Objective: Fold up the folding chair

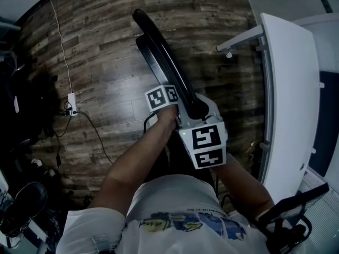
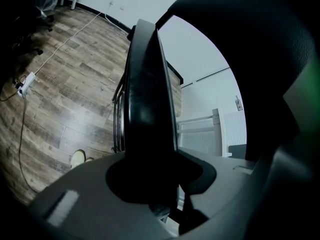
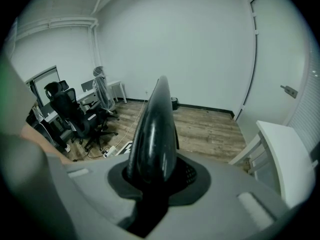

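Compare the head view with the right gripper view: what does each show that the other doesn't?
Head view only: the patterned faces of the marker cubes and the person's shirt.

Right gripper view only: the white walls, the door and a monitor at the far side.

Both: the black folding chair, clamped in the right gripper, plus the white table and the wood floor.
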